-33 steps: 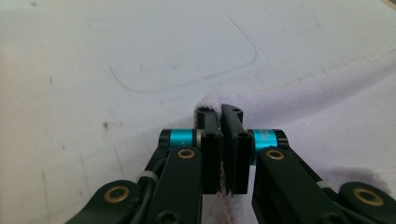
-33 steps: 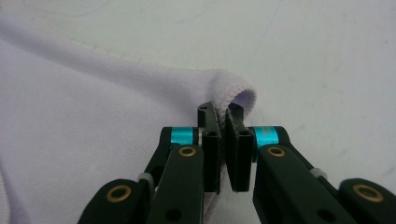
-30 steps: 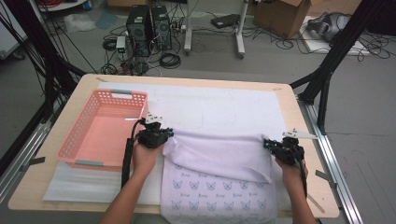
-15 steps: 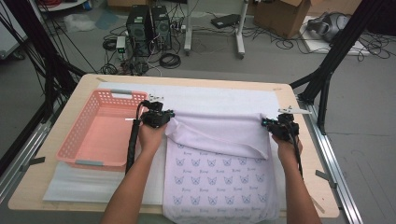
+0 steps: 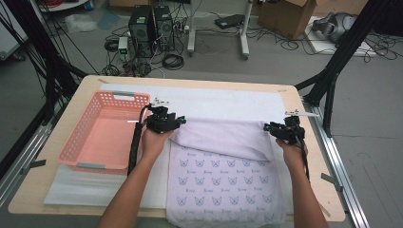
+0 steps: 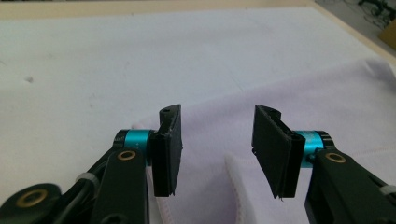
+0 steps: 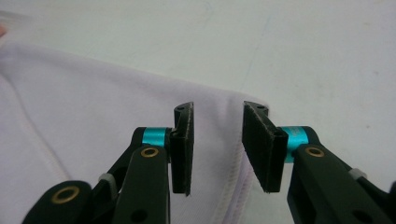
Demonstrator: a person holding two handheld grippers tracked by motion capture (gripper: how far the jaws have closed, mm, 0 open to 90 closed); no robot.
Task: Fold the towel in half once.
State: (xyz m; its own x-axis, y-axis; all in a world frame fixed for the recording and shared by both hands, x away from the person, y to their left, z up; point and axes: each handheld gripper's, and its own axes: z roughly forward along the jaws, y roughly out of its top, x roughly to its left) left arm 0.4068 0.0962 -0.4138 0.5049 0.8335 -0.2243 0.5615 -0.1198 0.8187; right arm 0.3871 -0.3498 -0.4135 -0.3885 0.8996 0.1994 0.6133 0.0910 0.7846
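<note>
A pale lilac garment [image 5: 223, 171] with a small printed pattern lies flat on the counter, its far part folded toward the near side.

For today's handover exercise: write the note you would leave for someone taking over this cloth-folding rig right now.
Left tool: open, over the folded cloth's left corner, holding nothing.
Right tool: open, over its right corner at the hem, holding nothing.
Cloth: on the white mat, near part with the butterfly print flat, far part folded over it, plain side up.
Basket: pink, left of the cloth.
Done: one fold laid down, both corners let go.
Left: probably further folds, then perhaps into the basket.
</note>
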